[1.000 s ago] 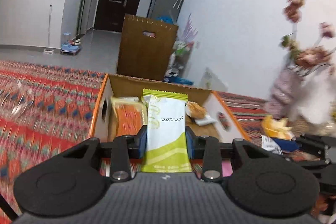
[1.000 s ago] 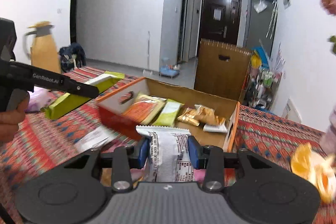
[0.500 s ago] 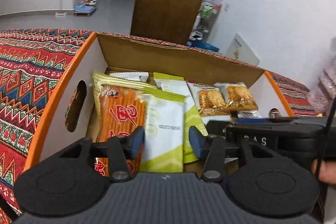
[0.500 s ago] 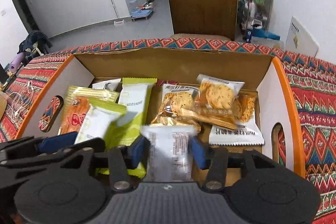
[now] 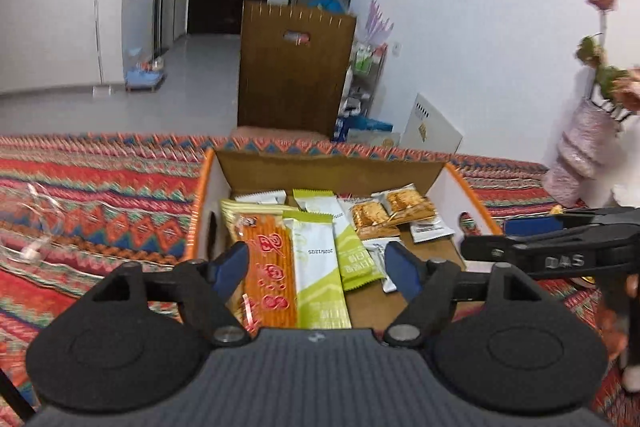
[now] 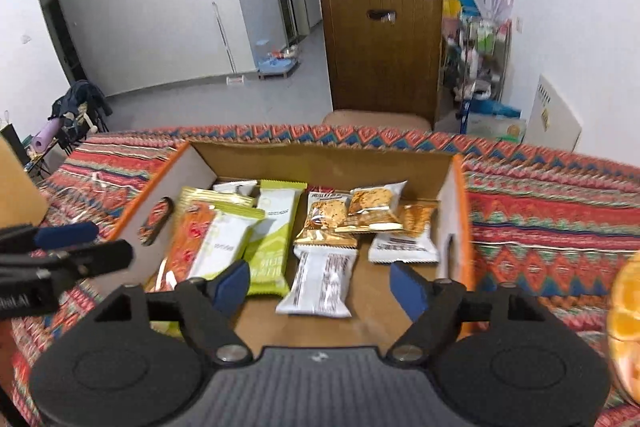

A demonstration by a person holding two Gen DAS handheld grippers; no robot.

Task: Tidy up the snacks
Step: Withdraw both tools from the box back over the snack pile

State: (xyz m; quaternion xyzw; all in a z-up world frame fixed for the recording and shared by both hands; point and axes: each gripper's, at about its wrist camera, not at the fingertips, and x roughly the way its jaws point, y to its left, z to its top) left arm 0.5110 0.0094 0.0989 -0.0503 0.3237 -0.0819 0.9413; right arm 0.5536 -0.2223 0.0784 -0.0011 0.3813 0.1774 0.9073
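Left wrist view:
- Left gripper (image 5: 314,267): jaws spread wide, nothing between pads, held over near end of box (image 5: 328,163).
- Box: open cardboard, orange rim, sits on patterned cloth (image 5: 100,195).
- Orange pack (image 5: 270,267): lies lengthwise at box's left side, under the left pad.
- Green-white bar (image 5: 318,275): just right of orange pack, overlapping its edge; date print faces up.
- 2nd green bar (image 5: 340,231): behind/right of 1st, angled.
- Cracker packs (image 5: 388,213): far right part of box, piled together.
- Right gripper (image 5: 532,239): comes in from right edge, beside box's right wall.
- Vase w/ flowers (image 5: 580,151): far right on cloth, well apart from box.
- Chair (image 5: 296,67): behind table.

Right wrist view:
- Right gripper (image 6: 320,285): jaws spread wide, empty, over near-right part of box (image 6: 460,211).
- White pack (image 6: 322,279): lies flat on box floor betw. the pads, touching neither; barcode-type print up.
- Cracker packs (image 6: 356,215): behind white pack, overlapping.
- Green bars (image 6: 256,239) and orange pack (image 6: 182,243): left half of box, side by side.
- Left gripper (image 6: 68,247): at left edge, just outside box's left wall.
- Orange slices (image 6: 624,311): right edge, on cloth (image 6: 552,211), partly cut off.
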